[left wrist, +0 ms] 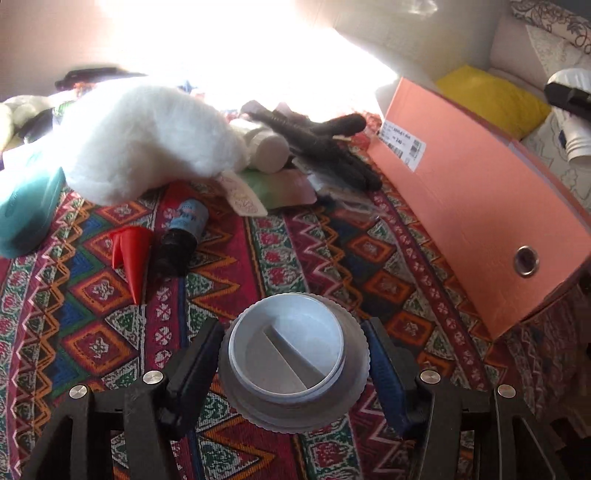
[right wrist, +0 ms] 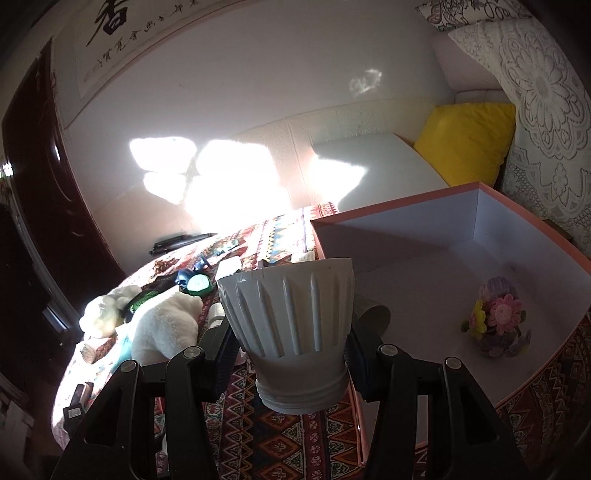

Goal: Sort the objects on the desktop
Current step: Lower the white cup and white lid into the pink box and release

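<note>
- Two grippers, each with a piece in hand: the left gripper [left wrist: 293, 363] has its jaws closed part-way against the knurled rim of a grey cap [left wrist: 293, 363], held above the patterned cloth [left wrist: 258, 251].
- Near the box, the right gripper [right wrist: 291, 363] has its jaws pressed onto the narrow neck of a white ribbed shade [right wrist: 291, 321], wide end pointing away, poised at the near-left corner of the open pink box [right wrist: 535, 373].
- Both pieces look like light, stiff moulded plastic. My guess is the cap's knurling gives good bite, while the shade's smooth taper could slip, so the neck just above the threads seems the best hold.
- Inside the box a crochet flower [right wrist: 498, 321] sits to the right and a dark roll [right wrist: 375, 315] lies just behind the shade.
- Left on the cloth, far from the box opening: a white plush [left wrist: 147, 144], black glove [left wrist: 332, 147], red cone [left wrist: 131, 254] and a small dark bottle [left wrist: 181, 236].
- Writing: the box's white barcode sticker [left wrist: 402, 142] and the bottle's blue label are too blurred to read. A wall scroll [right wrist: 110, 22] carries brushed Chinese characters that I cannot make out.
</note>
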### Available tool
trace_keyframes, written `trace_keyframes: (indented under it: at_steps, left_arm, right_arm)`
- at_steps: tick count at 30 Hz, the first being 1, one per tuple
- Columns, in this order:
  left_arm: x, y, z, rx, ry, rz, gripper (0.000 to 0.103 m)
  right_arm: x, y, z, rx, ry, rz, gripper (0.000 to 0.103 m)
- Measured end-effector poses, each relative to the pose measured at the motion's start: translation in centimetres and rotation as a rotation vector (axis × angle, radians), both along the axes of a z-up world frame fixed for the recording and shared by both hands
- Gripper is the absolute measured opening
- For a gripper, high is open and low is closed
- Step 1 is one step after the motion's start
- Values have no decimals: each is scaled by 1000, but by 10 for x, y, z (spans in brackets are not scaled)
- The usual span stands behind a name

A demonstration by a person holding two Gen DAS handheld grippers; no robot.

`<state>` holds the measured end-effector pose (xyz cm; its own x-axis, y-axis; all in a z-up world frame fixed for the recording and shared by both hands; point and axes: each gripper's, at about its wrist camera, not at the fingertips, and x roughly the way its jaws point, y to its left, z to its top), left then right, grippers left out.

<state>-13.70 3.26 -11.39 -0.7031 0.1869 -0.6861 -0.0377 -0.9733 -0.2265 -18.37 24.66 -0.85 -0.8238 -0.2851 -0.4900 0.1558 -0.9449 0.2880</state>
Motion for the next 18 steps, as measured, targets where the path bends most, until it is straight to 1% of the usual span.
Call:
trace_keyframes:
  at_steps: [3,6,14,18]
  left_arm:
    - [1,10,28,8,56,-28,64]
    - [-6,31,54,12,114,-72,64]
    - [-39,104,102,2,204,-189,64]
    - [-56,140,126,-4,249,-247,64]
  right_arm:
    - [3,7,2,-6,12,-28,54]
    - [6,19,5,-21,26,-65,54]
    - [14,71,14,-50,75,-195,54]
    - [18,105,15,-50,97,-291,54]
